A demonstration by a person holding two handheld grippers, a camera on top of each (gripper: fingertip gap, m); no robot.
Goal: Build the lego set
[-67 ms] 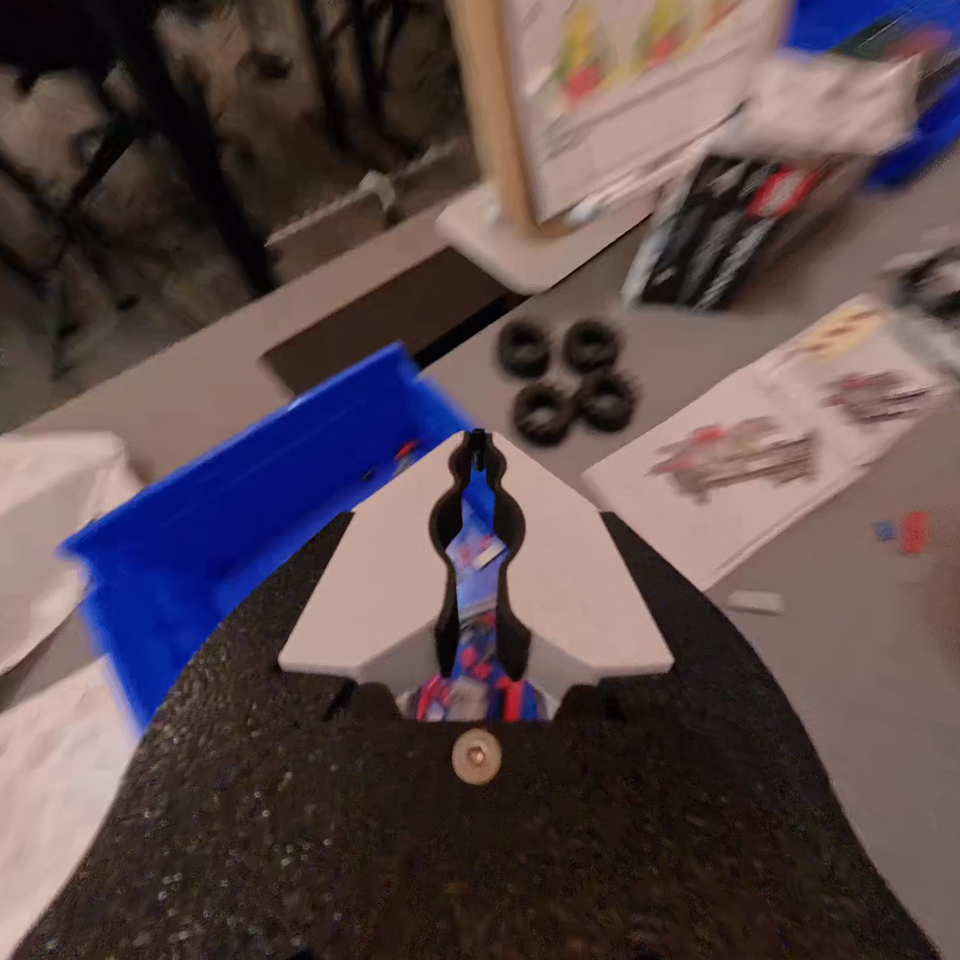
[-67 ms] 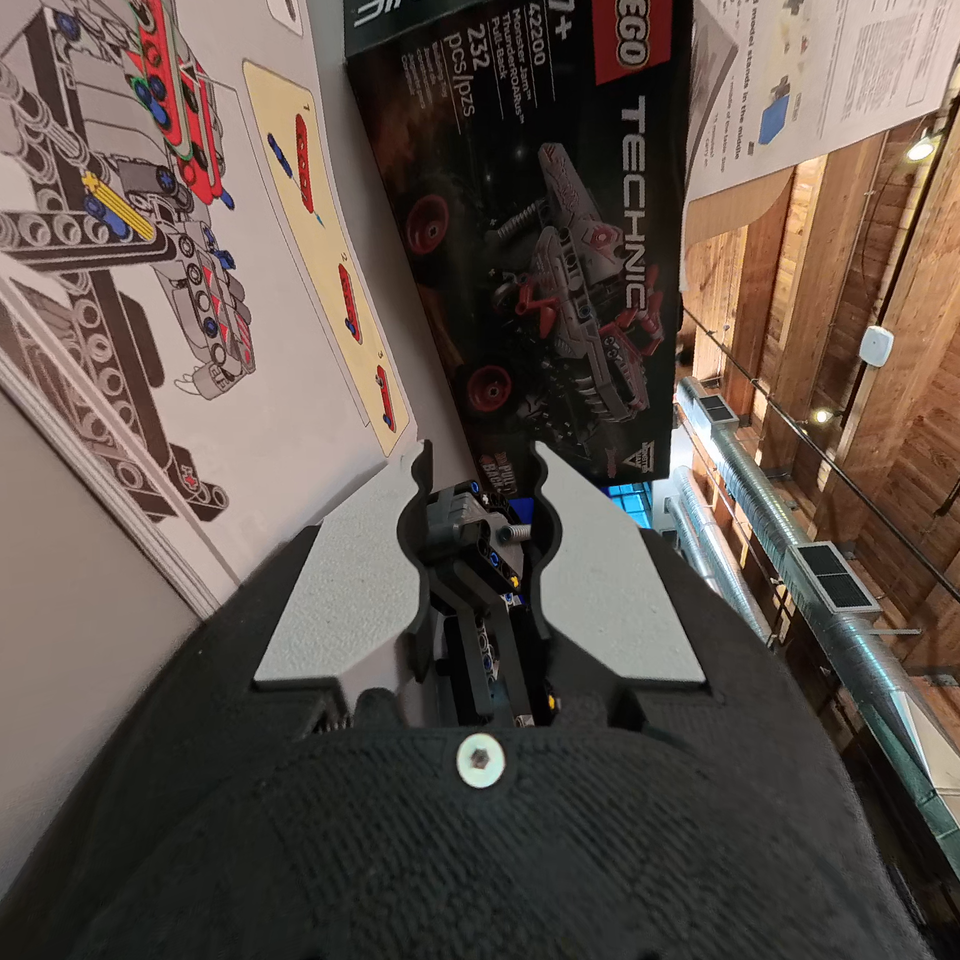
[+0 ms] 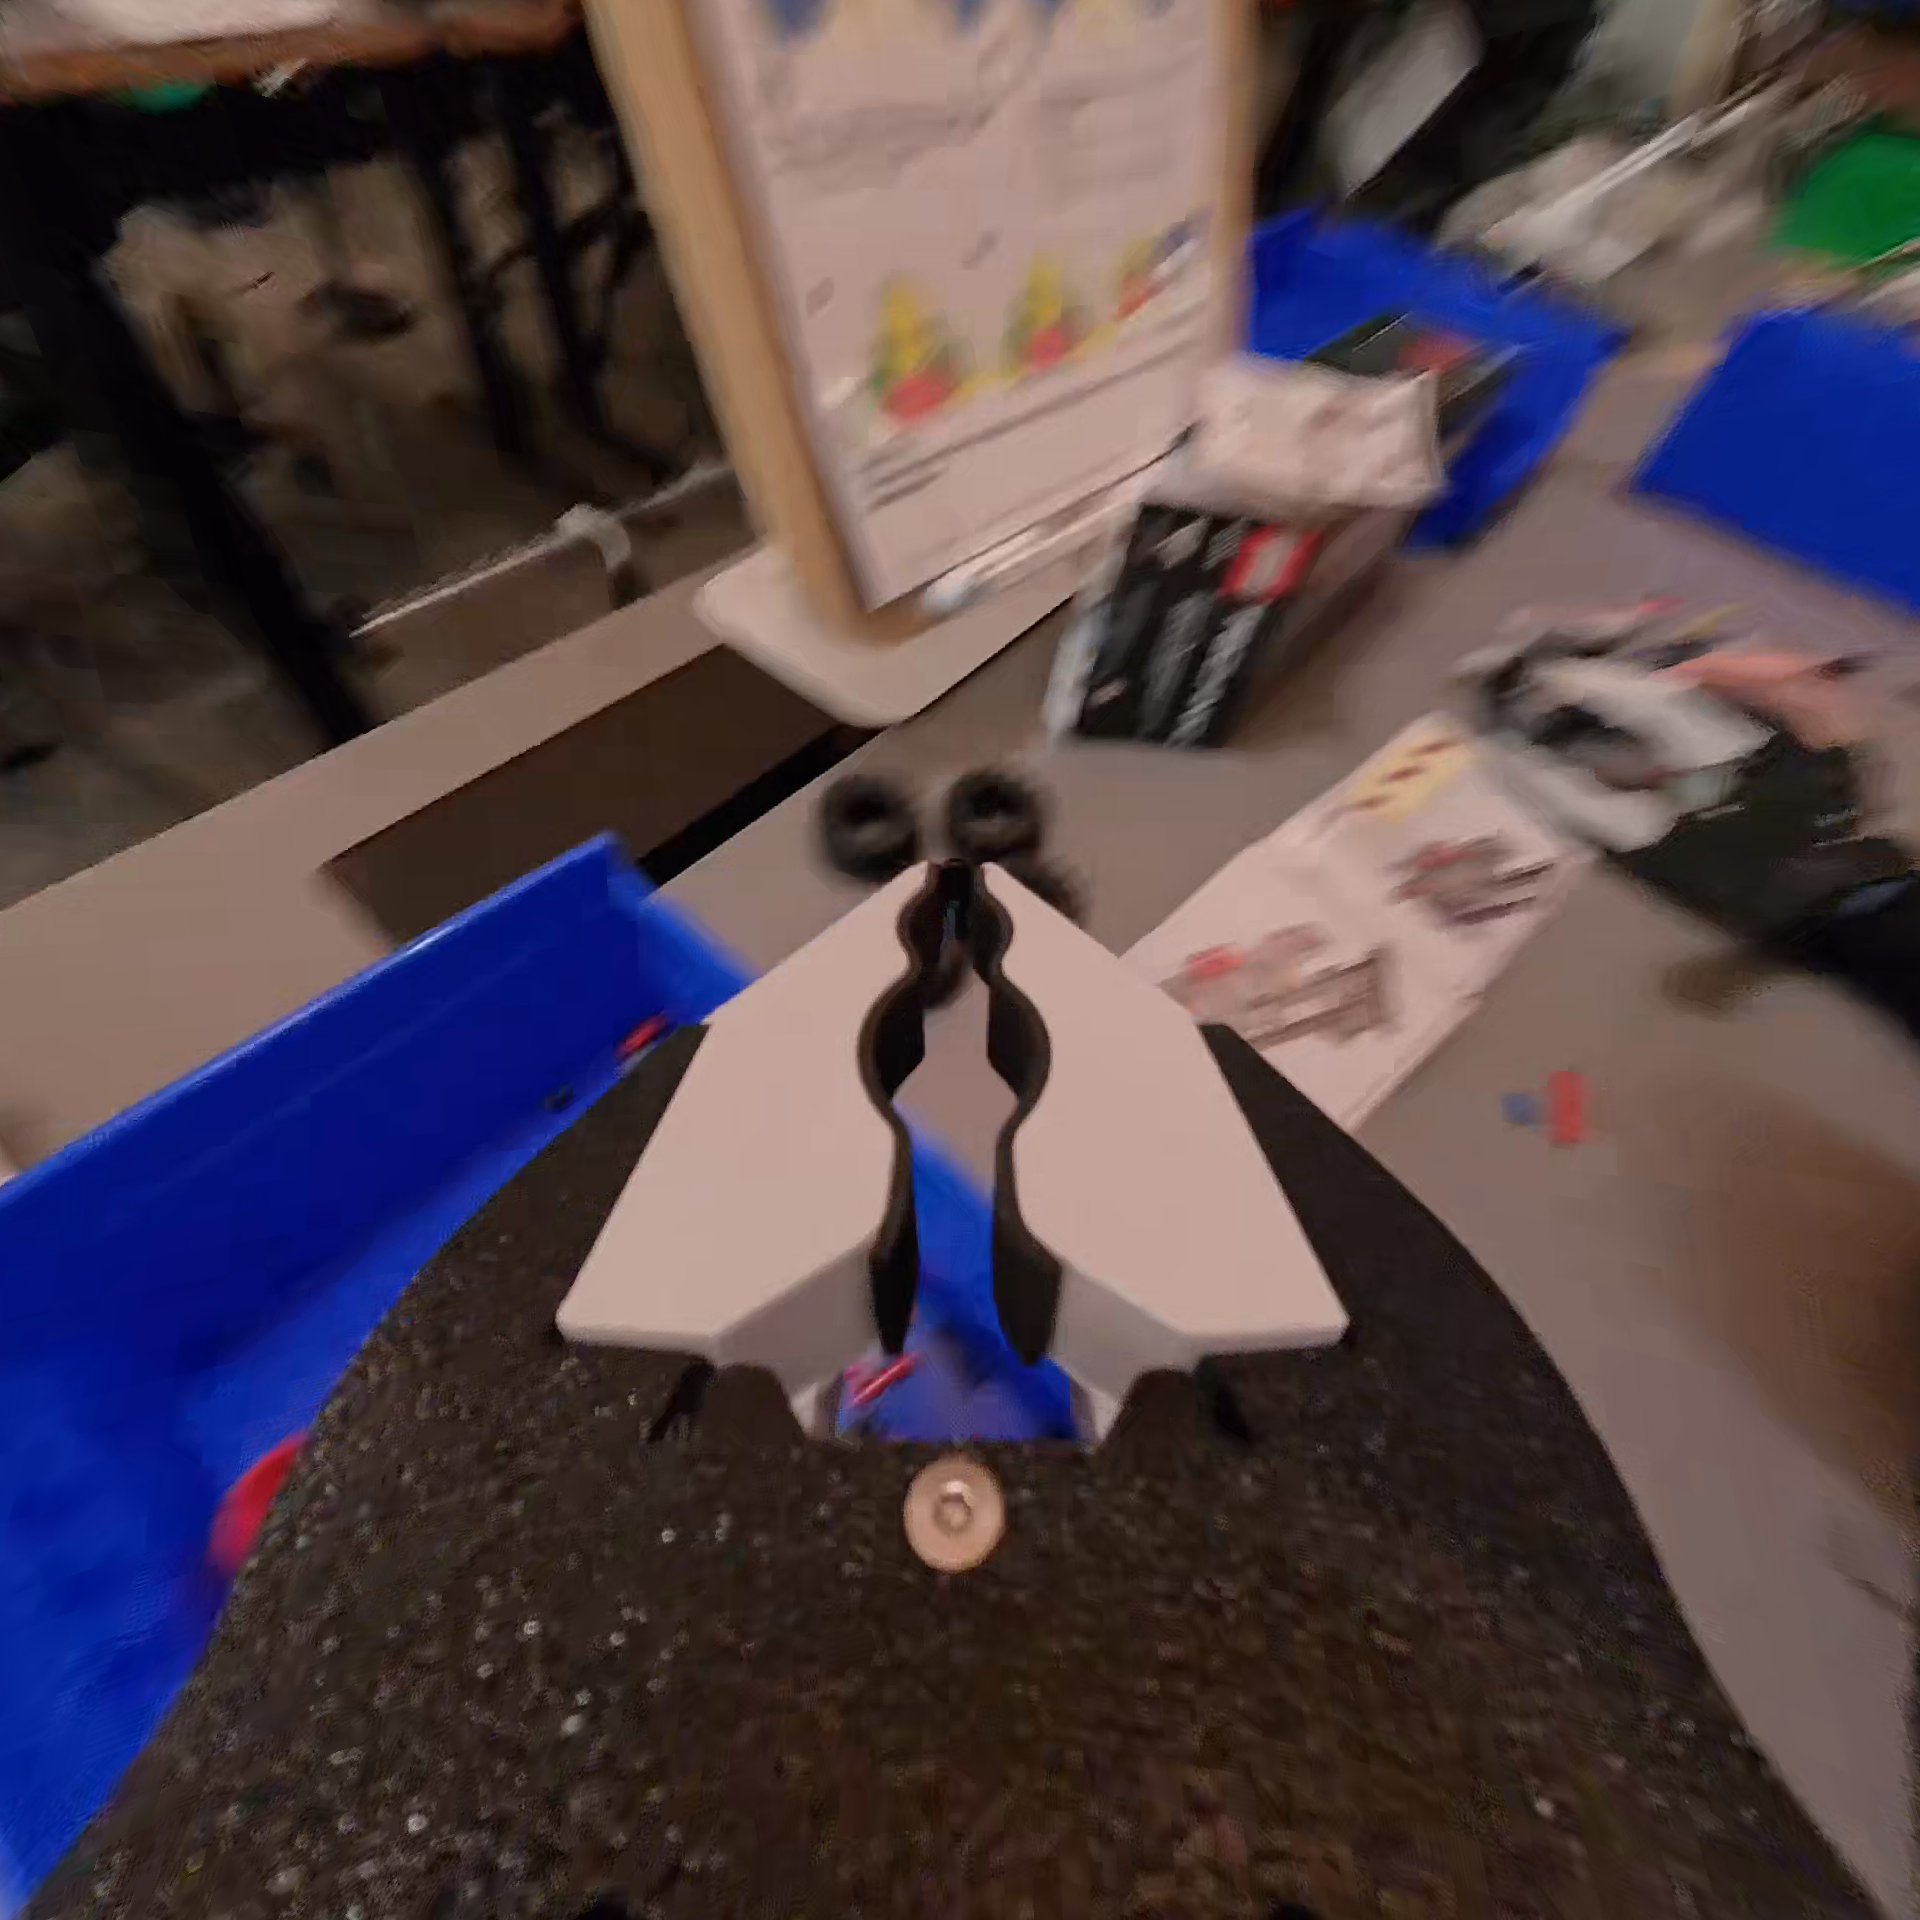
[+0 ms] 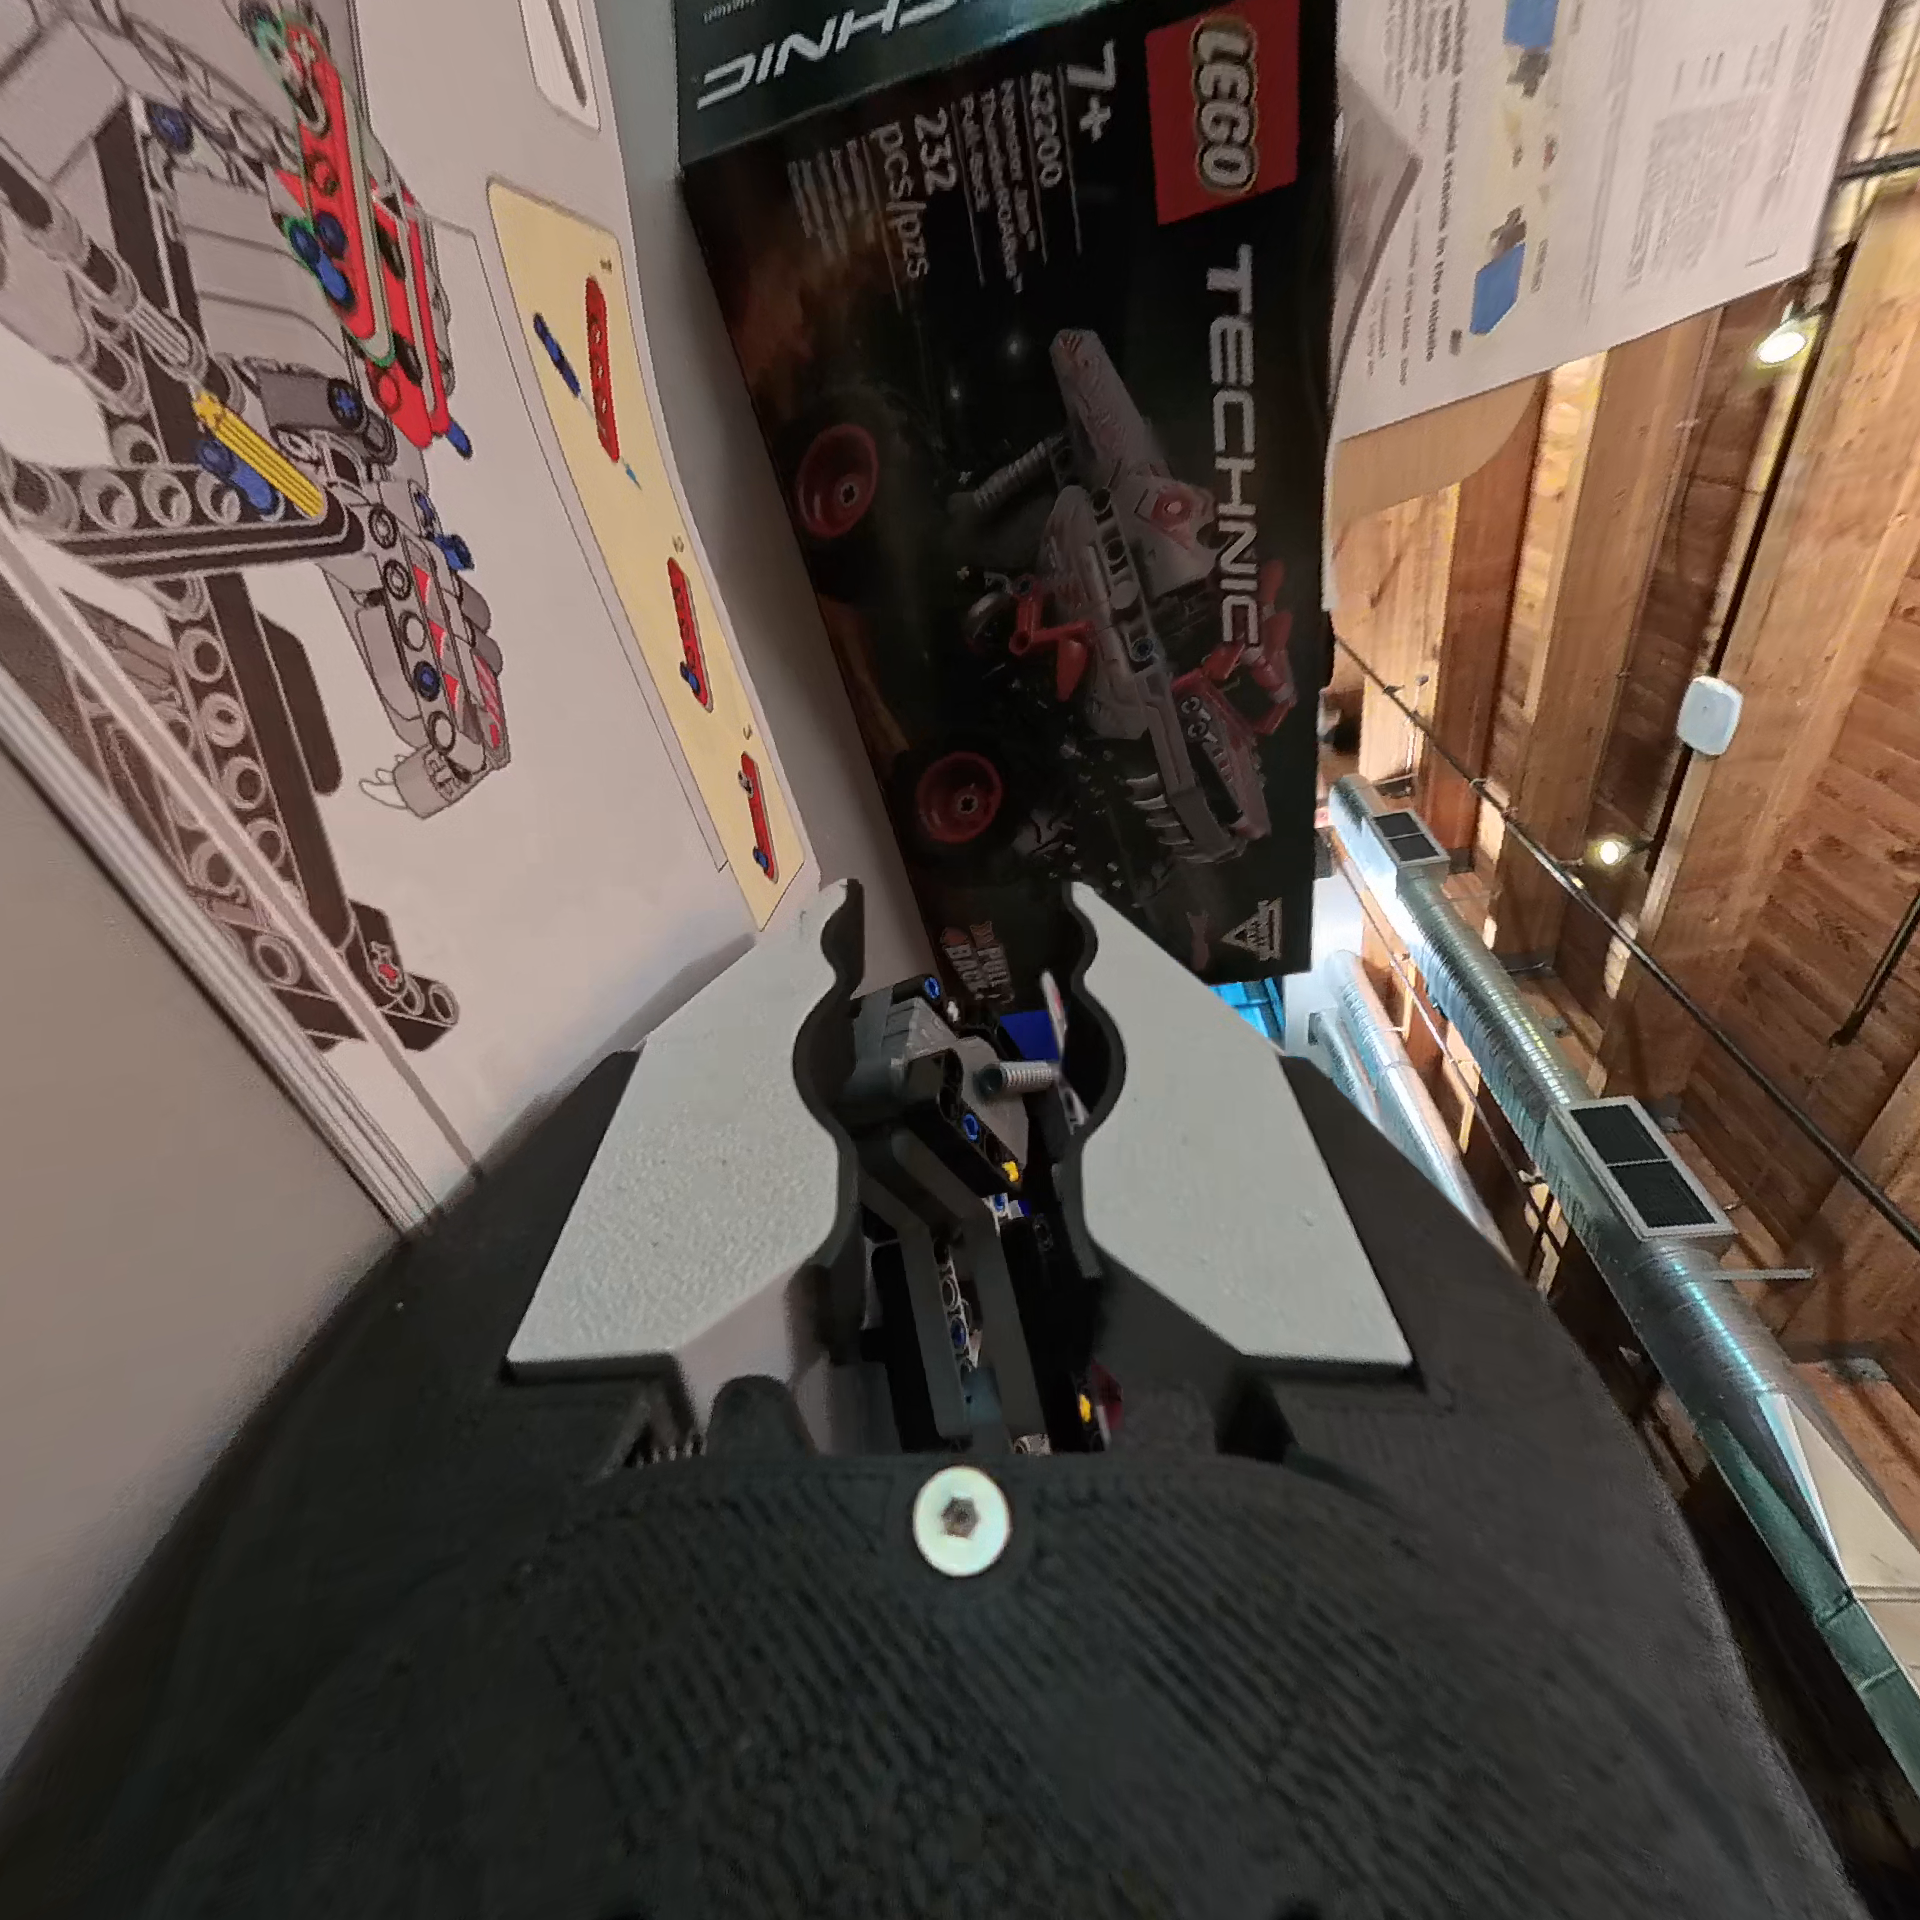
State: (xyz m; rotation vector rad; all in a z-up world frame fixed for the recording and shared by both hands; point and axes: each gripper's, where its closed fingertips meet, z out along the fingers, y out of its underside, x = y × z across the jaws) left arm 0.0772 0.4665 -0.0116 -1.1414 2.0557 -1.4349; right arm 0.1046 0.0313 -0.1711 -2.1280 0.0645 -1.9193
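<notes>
Jaws: left gripper (image 3: 954, 883) pinching a tiny dark pin above blue parts bin (image 3: 312, 1091) at desk's left edge; right gripper (image 4: 961, 997) clamping grey-black chassis (image 4: 935, 1122); next, likely, pin-to-hole alignment.

Blue bin (image 3: 312, 1143) — black tyres (image 3: 868, 826), black box (image 4: 997, 468)

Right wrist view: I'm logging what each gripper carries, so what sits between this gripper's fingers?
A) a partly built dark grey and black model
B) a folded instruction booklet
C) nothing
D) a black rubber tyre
A: the right gripper is closed around a partly built dark grey and black model with blue pins and a small metal spring, which fills the gap between its fingers.
</notes>
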